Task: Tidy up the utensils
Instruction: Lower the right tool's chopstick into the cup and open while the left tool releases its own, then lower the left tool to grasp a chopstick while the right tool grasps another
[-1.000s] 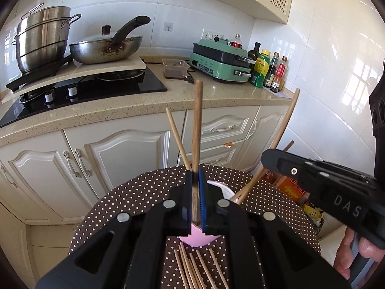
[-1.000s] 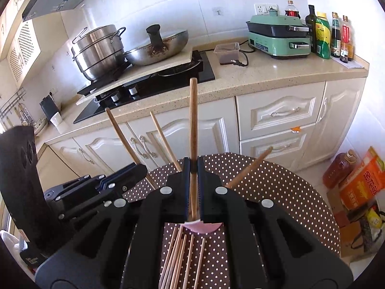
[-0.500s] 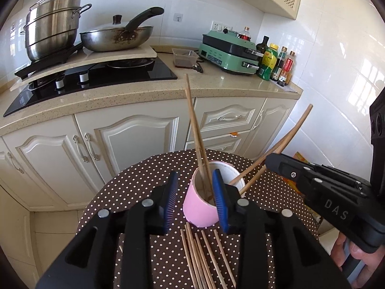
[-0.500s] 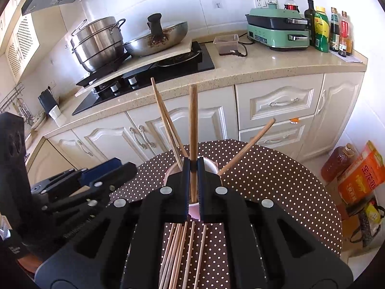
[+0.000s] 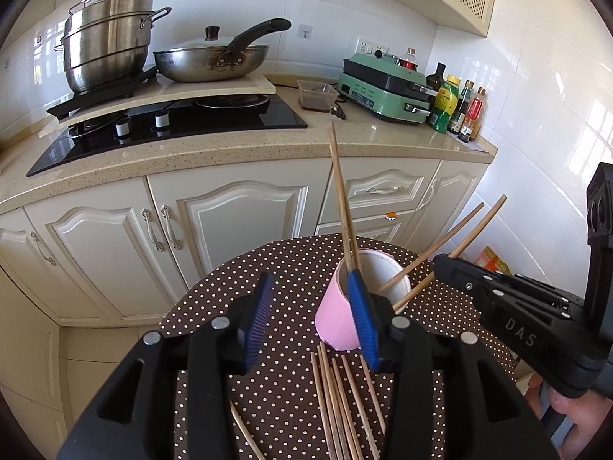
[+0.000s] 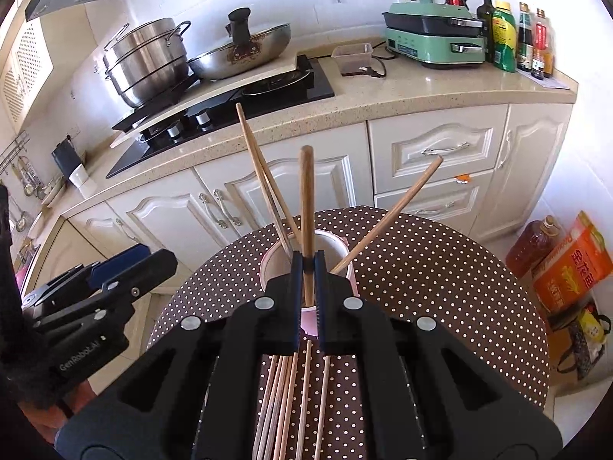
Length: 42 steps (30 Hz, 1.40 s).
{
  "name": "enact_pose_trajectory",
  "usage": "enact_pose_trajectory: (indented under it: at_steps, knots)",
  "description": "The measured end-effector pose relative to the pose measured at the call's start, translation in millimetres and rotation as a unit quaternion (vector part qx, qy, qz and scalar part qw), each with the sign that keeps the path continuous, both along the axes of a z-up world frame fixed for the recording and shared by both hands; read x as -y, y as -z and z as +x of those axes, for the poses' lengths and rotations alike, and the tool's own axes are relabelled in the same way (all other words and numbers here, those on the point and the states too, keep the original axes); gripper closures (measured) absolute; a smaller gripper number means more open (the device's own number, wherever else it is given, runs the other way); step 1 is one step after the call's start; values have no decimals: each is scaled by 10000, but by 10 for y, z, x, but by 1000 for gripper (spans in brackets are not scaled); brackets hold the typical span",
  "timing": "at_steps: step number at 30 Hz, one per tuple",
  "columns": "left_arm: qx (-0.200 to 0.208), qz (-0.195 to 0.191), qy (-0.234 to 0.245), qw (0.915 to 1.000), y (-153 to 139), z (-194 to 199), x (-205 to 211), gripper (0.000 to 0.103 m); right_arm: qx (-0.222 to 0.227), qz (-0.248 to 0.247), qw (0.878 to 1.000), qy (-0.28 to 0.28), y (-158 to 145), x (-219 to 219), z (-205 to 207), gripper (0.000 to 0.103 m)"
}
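Observation:
A pink cup (image 5: 335,318) (image 6: 276,257) stands on the round table with the brown dotted cloth (image 5: 268,268) (image 6: 421,268). Several wooden chopsticks lean in it, two up to the left (image 5: 341,199) and one out to the right (image 6: 387,214). More chopsticks (image 5: 341,402) (image 6: 291,402) lie loose on the cloth in front of it. My left gripper (image 5: 310,320) is near the cup's left side; its jaws are opening with nothing pressed between the blue pads. My right gripper (image 6: 306,268) is shut on an upright chopstick (image 6: 306,207) whose lower end dips into the cup.
Behind the table runs a counter (image 5: 230,153) with a hob, a steel pot (image 5: 107,38), a pan (image 5: 210,61), a green appliance (image 5: 387,88) and bottles (image 5: 456,103). An oil bottle and an orange bag (image 6: 571,264) sit on the floor at the right.
The left gripper let go of its chopstick, which now leans in the cup, then spread its jaws and drew back to the left. The right gripper keeps its chopstick at the cup.

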State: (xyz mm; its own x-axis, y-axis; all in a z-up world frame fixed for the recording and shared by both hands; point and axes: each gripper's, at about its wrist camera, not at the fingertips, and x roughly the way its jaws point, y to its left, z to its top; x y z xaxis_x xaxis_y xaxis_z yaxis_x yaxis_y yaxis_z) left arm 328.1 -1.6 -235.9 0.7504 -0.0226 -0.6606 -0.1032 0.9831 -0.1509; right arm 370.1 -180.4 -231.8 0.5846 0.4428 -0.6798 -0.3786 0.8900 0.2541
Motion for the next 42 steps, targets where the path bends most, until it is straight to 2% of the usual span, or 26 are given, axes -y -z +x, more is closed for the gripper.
enact_pose_trajectory:
  at_steps: [11, 13, 17, 26, 30, 35, 42]
  knots:
    - [72, 48, -57, 9999, -79, -102, -54, 55, -17, 31, 10000, 25, -76, -16, -89, 94]
    - [96, 43, -49, 9999, -88, -129, -52, 55, 2, 29, 10000, 56, -96, -12, -118, 87]
    - [125, 62, -9, 9999, -110, -178, -58, 55, 128, 35, 9998, 134, -157, 6, -197, 54]
    - [29, -182, -167, 9997, -76, -328, -227, 53, 212, 54, 9996, 188, -260, 81, -388, 54]
    - [-223, -411, -383, 9982, 43, -392, -382, 53, 89, -2, 9997, 238, -188, 141, -489, 54]
    - [-895, -575, -615, 9924, 385, -453, -562, 53, -275, -170, 9991, 264, 40, 206, -586, 54]
    - [-2029, -827, -630, 9737, 993, -512, -606, 53, -843, -426, 9954, 178, 403, 221, -681, 54]
